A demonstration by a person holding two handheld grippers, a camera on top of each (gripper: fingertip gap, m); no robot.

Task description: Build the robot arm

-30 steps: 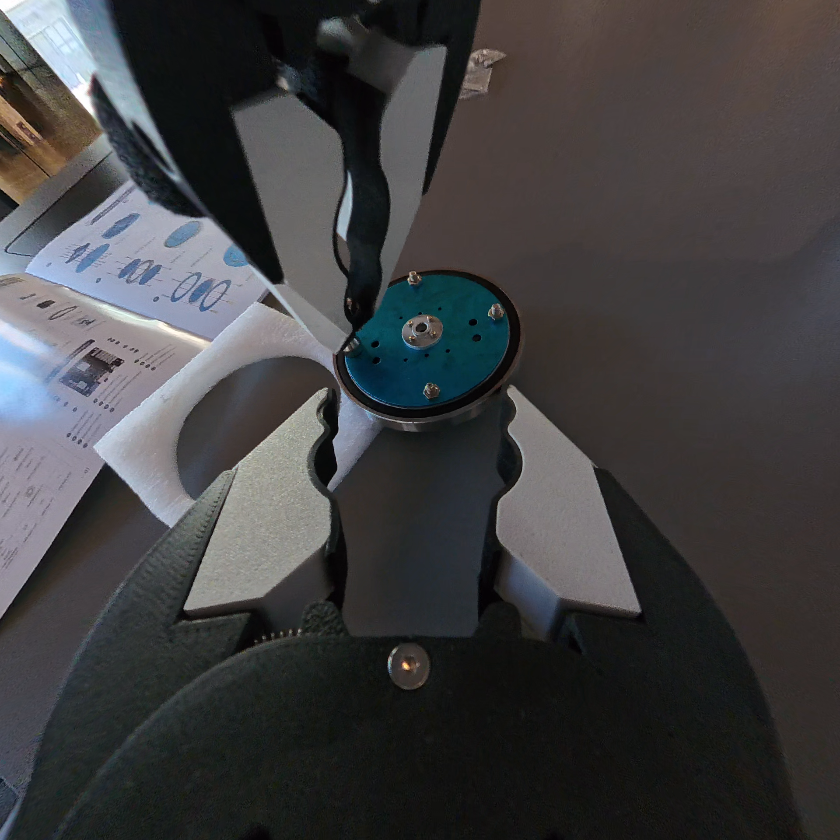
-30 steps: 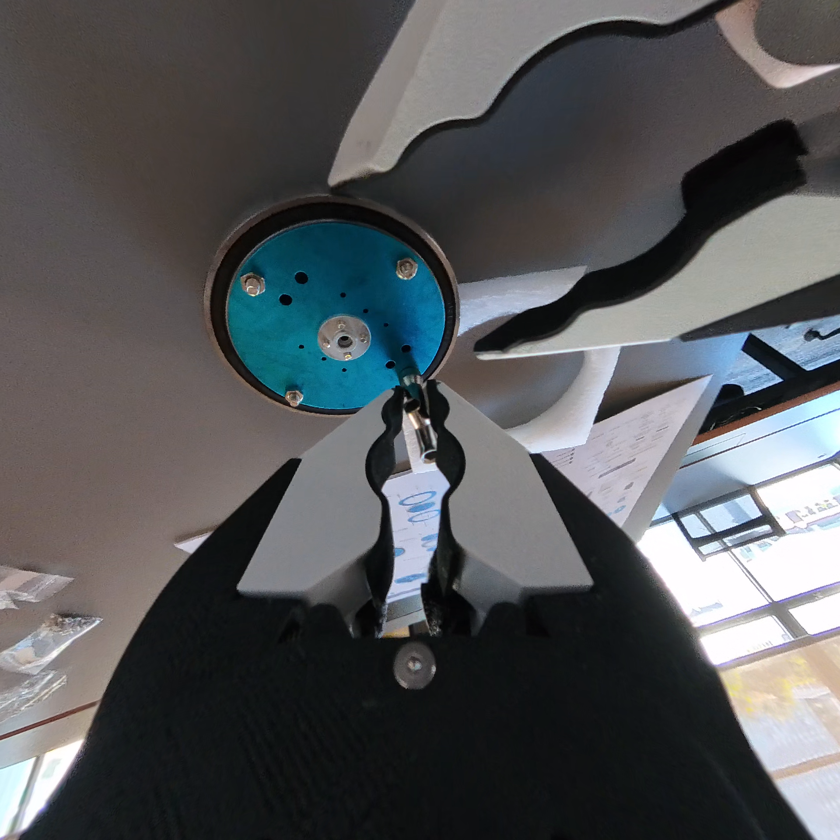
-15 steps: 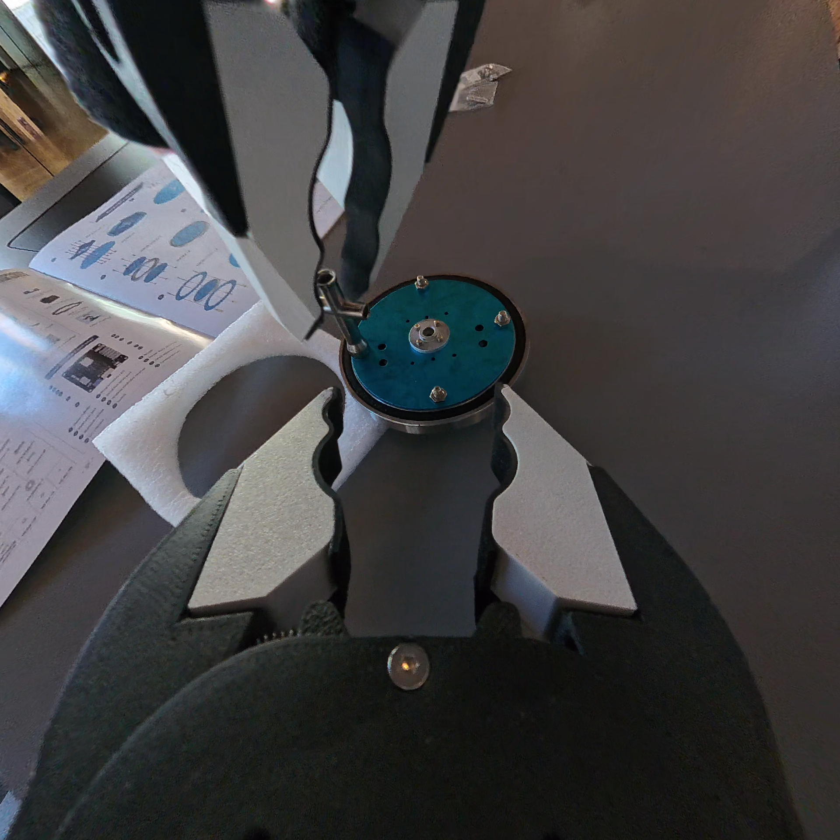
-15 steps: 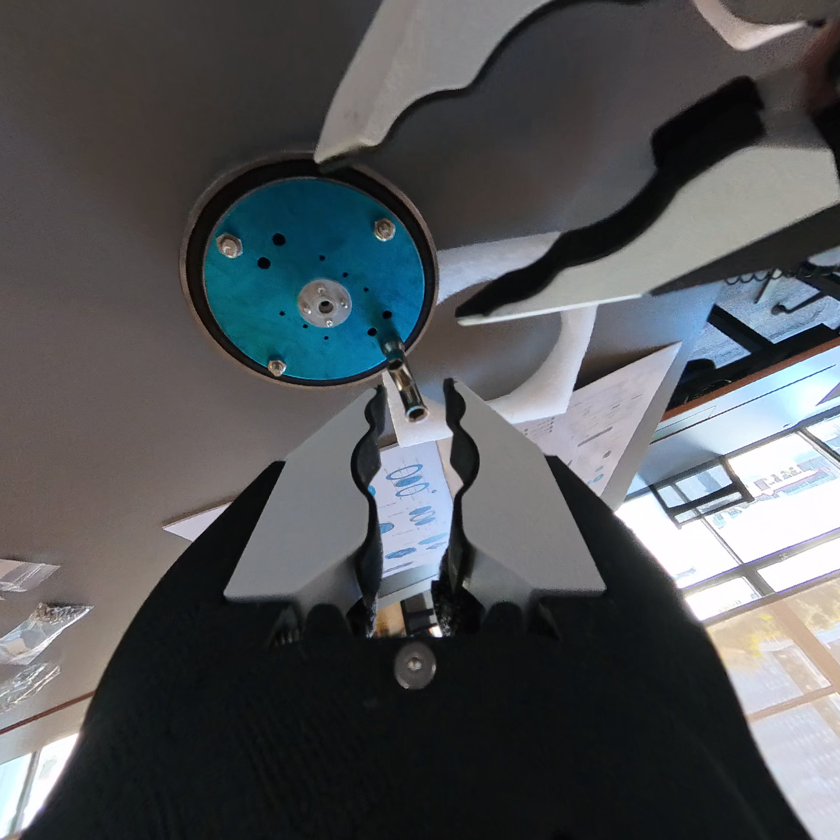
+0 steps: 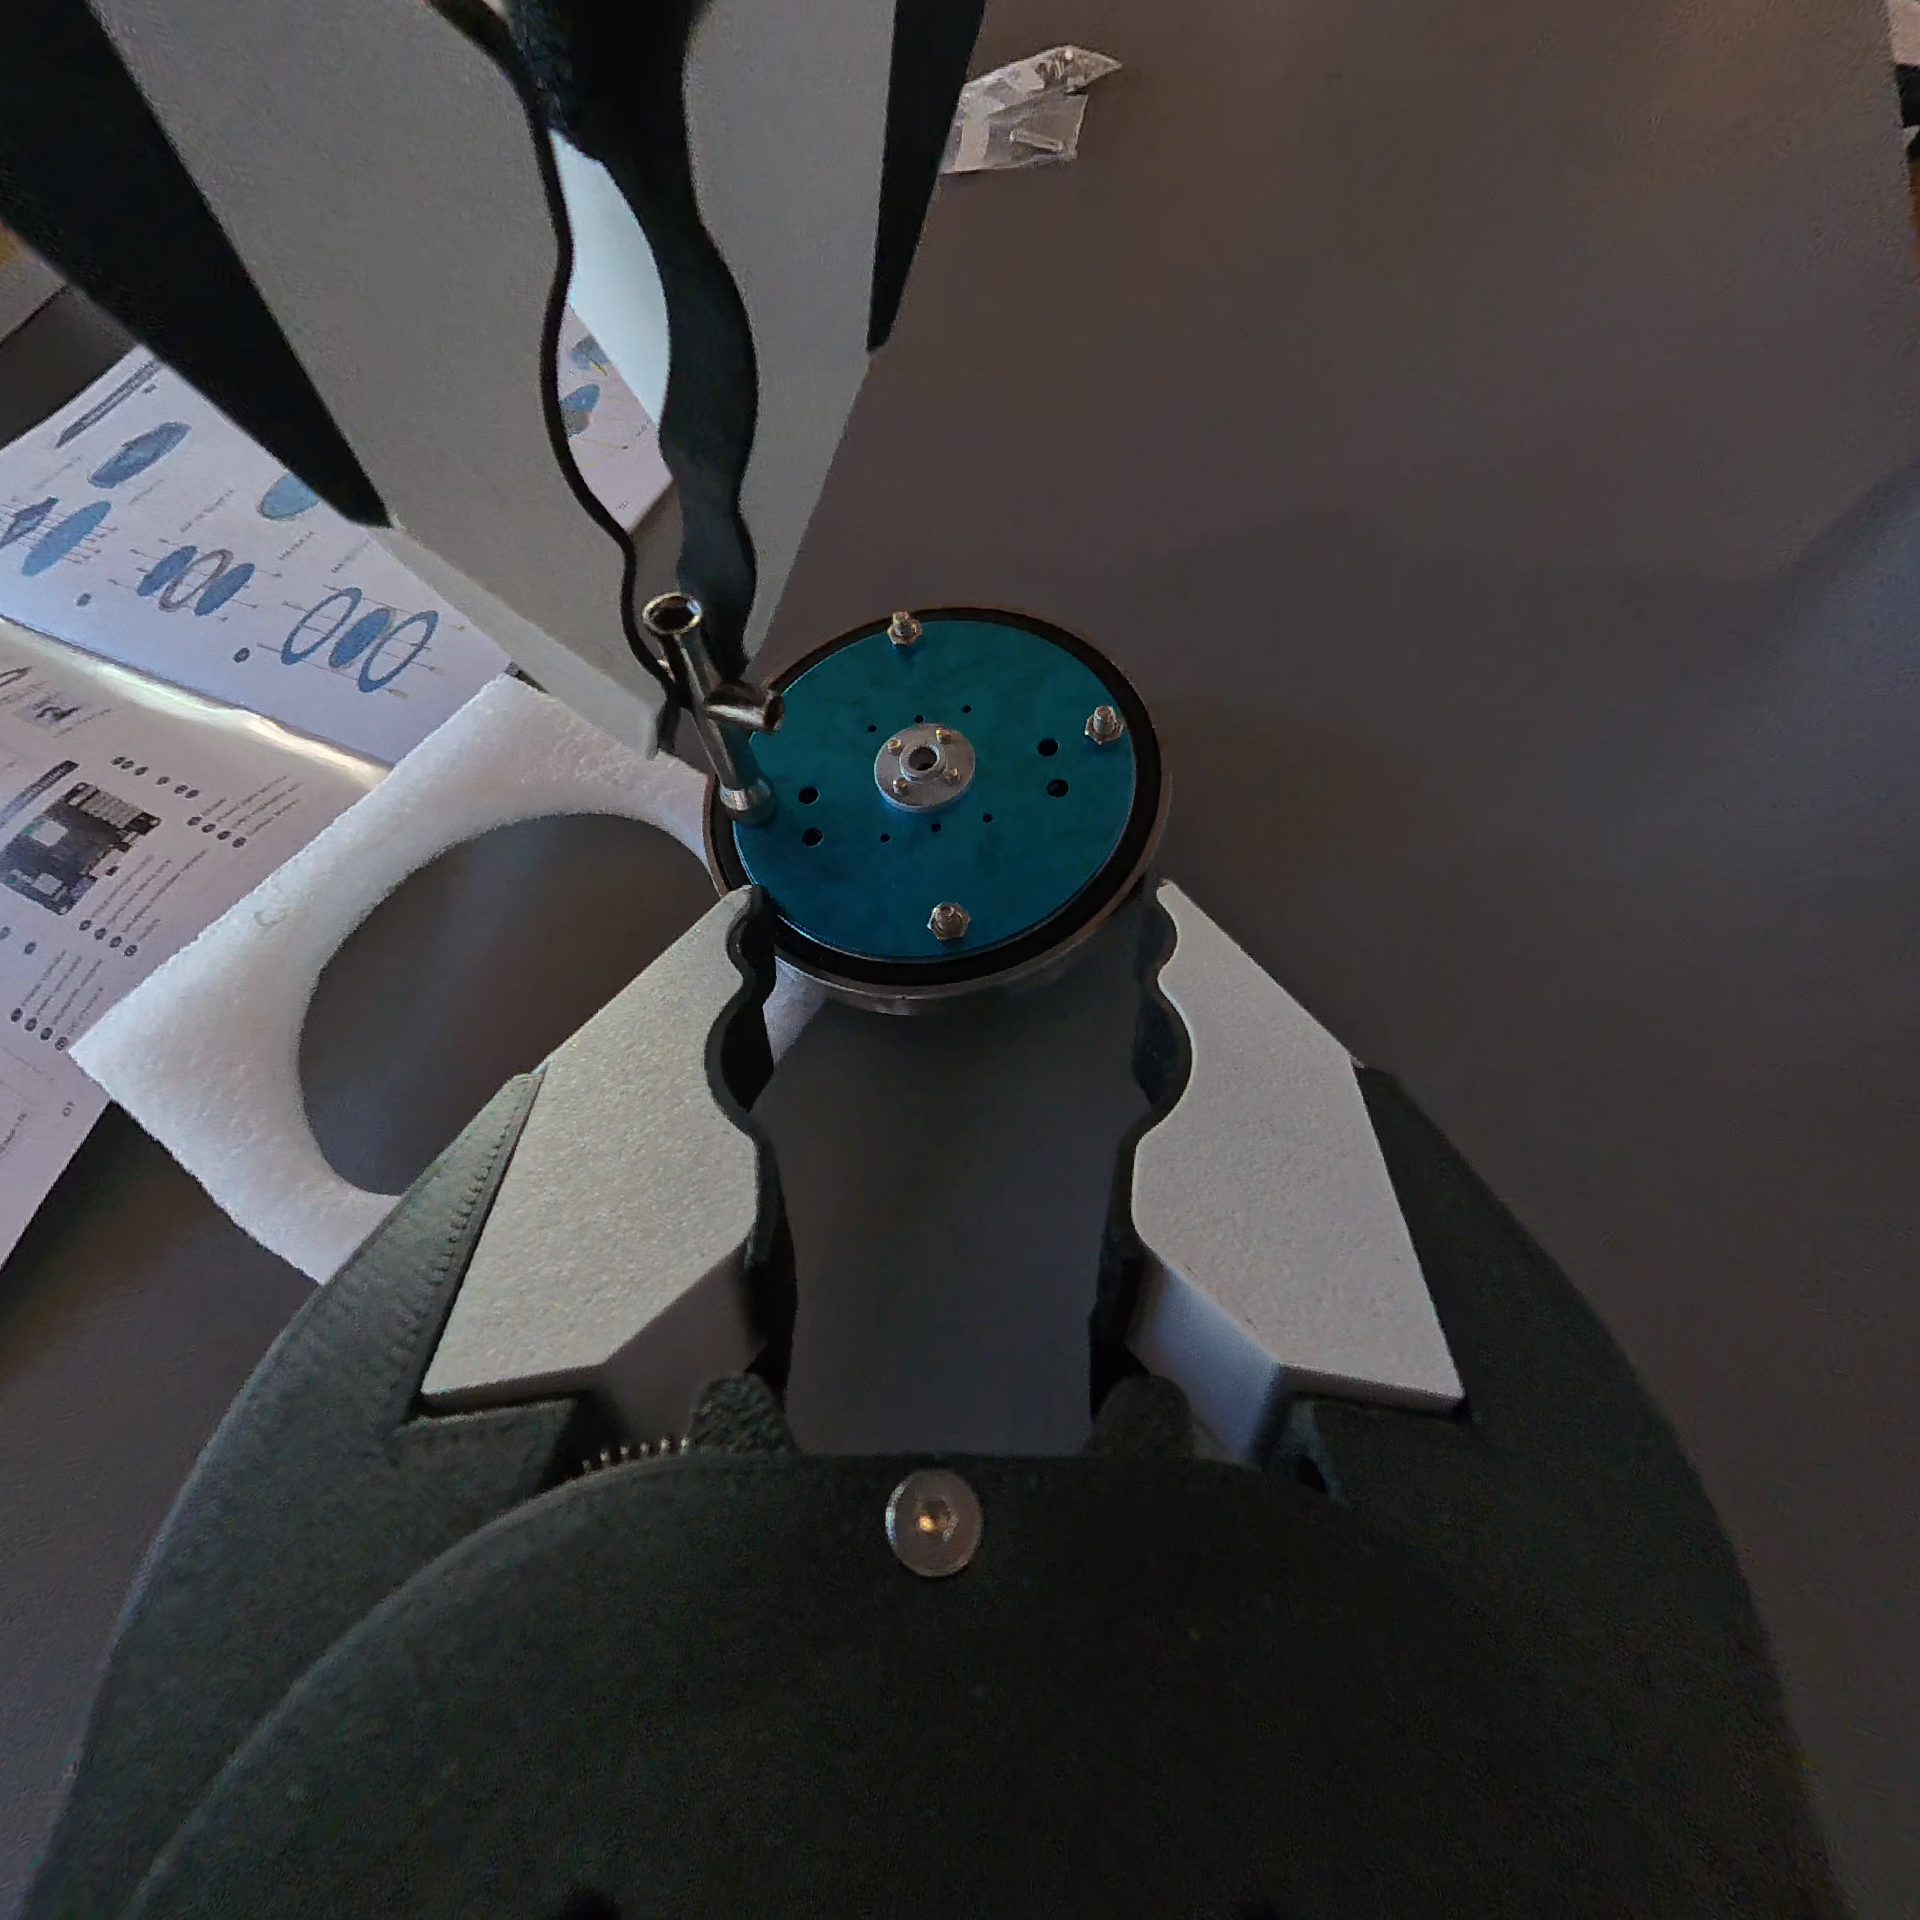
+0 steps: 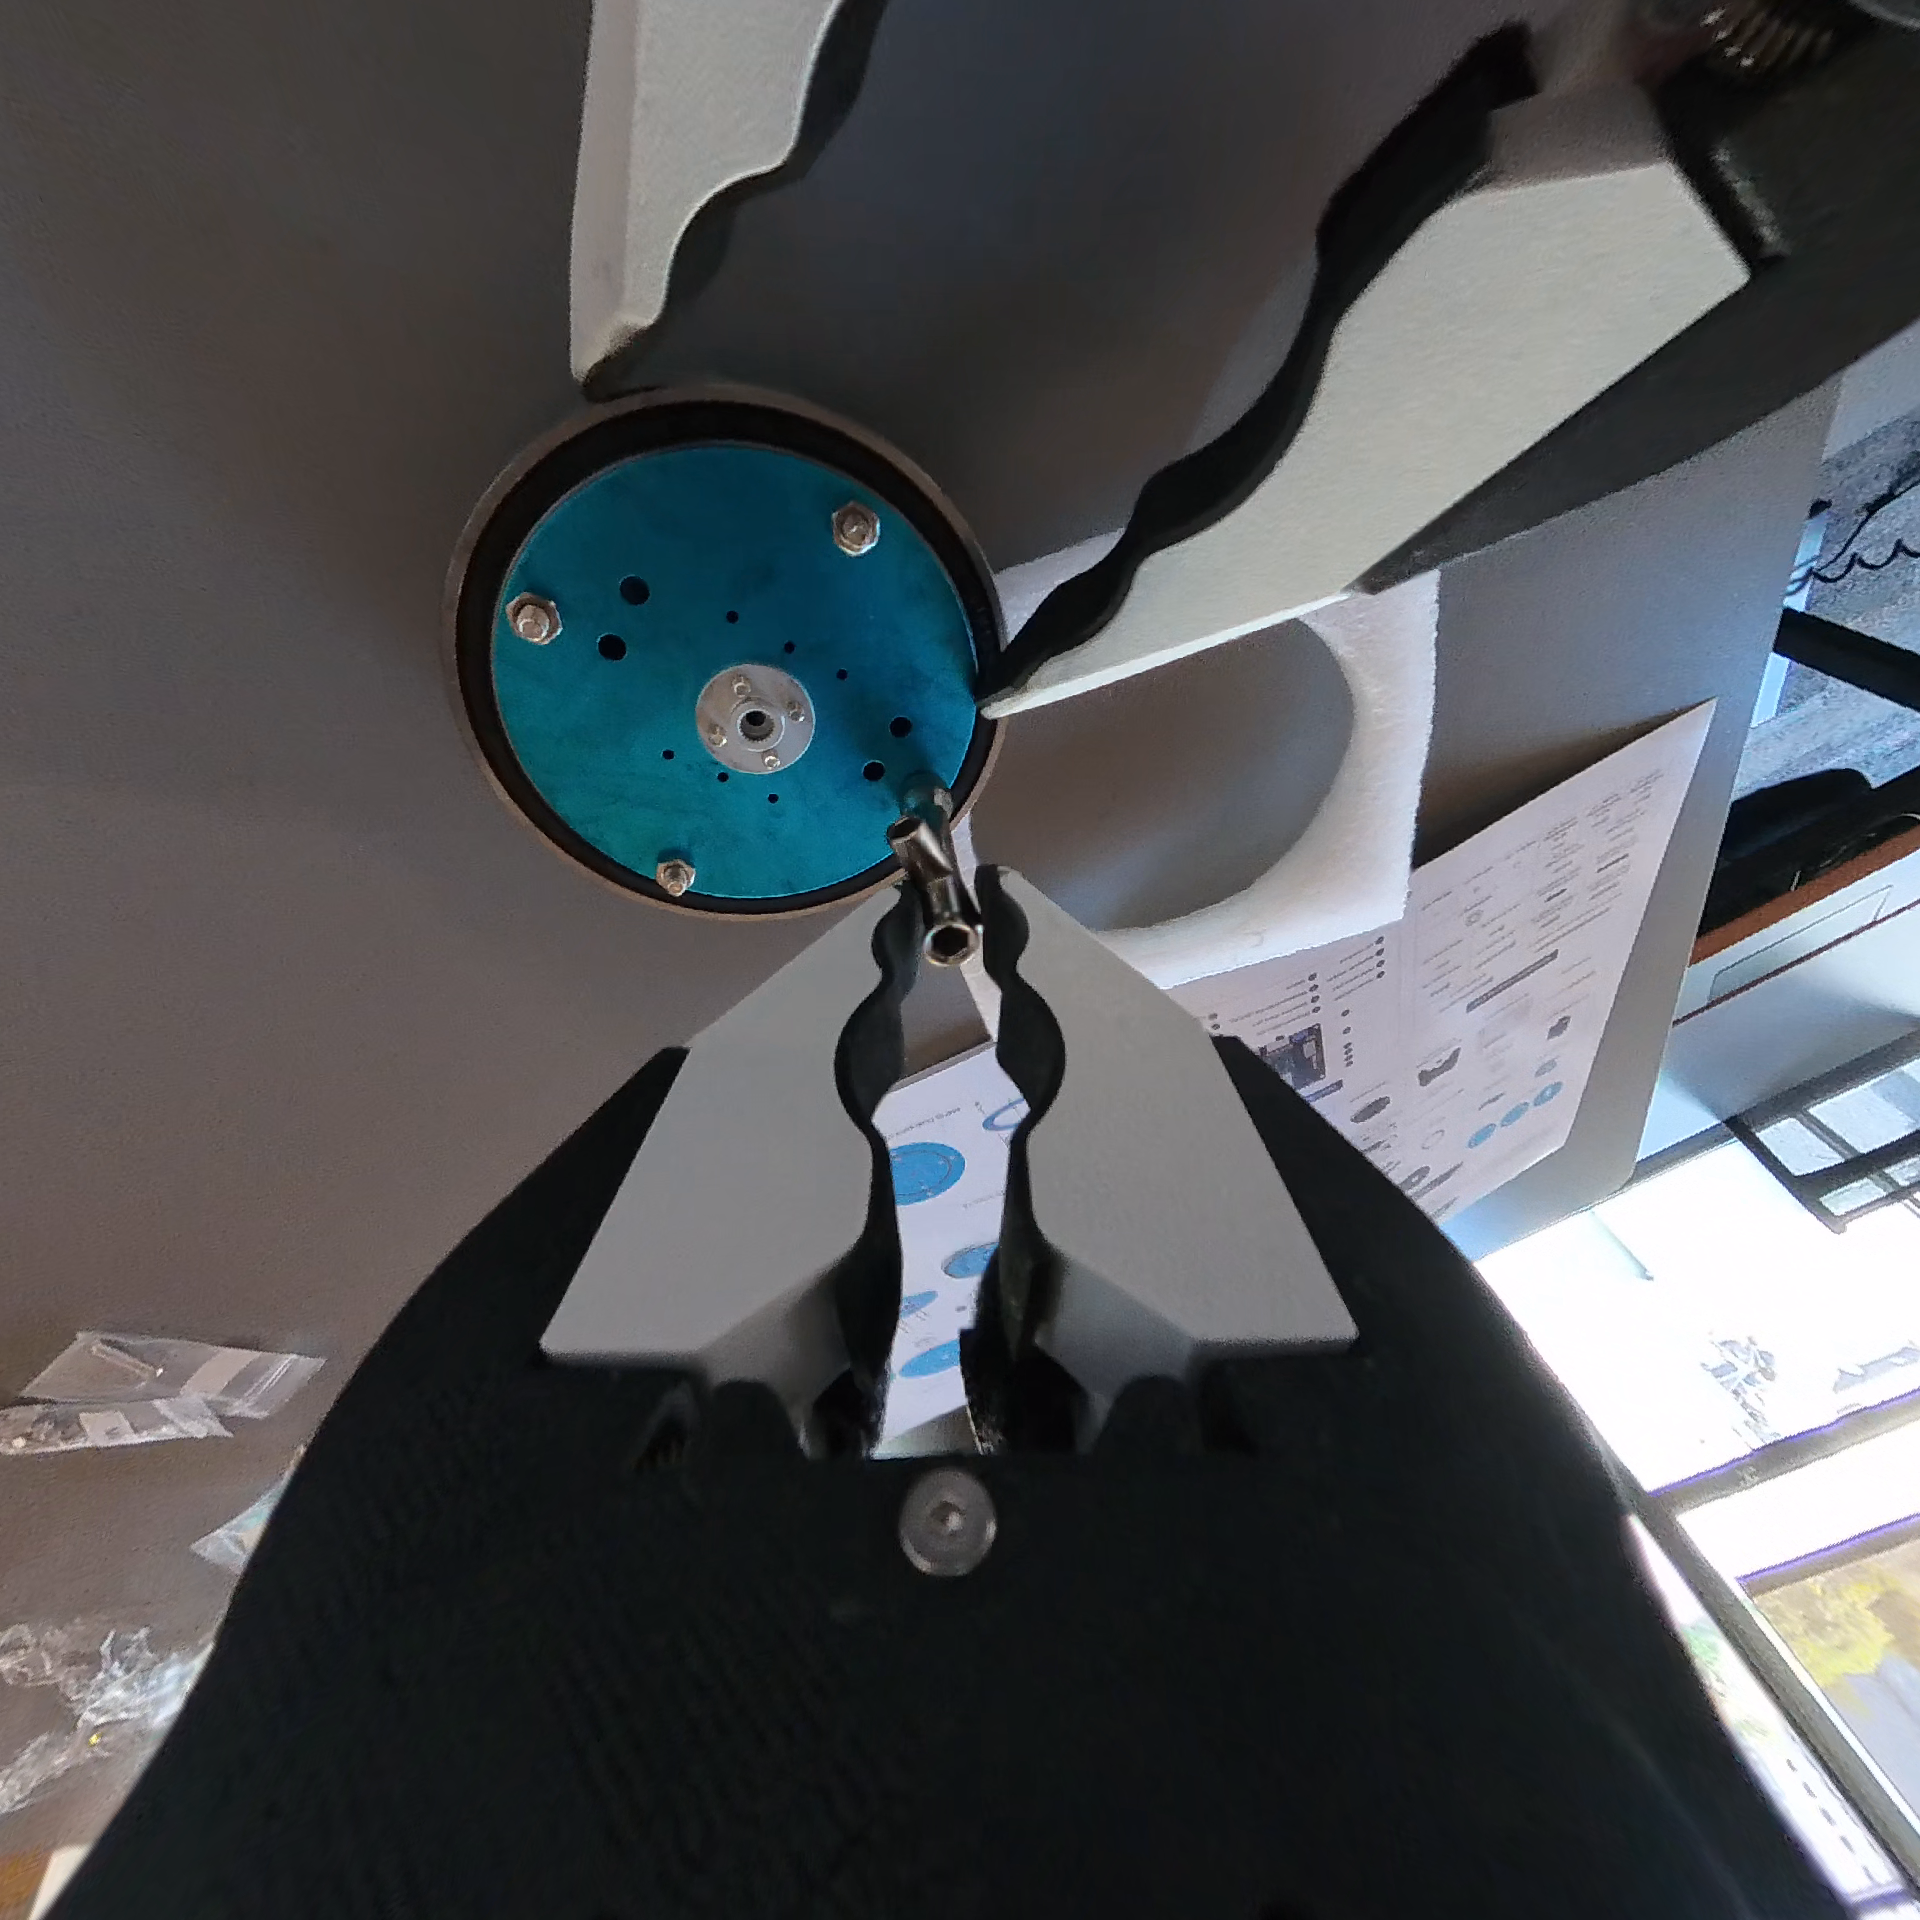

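Observation:
A round blue disc [image 5: 935,810] with several nuts, set in a dark metal ring, lies on the grey table [image 5: 1455,623]. My left gripper [image 5: 951,899] clamps the ring from both sides, and its fingers show against the disc [image 6: 727,665] in the right wrist view. A small silver cross-shaped socket wrench [image 5: 717,717] stands on a nut at the disc's left edge. My right gripper [image 6: 951,899] comes down over it and is shut on the wrench's [image 6: 935,883] upper end. The right gripper [image 5: 696,675] also shows in the left wrist view.
A white foam sheet [image 5: 260,987] with a round cut-out lies left of the disc, partly under it. Printed paper sheets [image 5: 156,675] lie farther left. Clear plastic bags of small parts [image 5: 1023,104] lie at the far side, and show in the right wrist view [image 6: 135,1392].
My right gripper held the wrench, opened and drew back from it half a second ago, and has now closed on it again. My left gripper stays on the disc.

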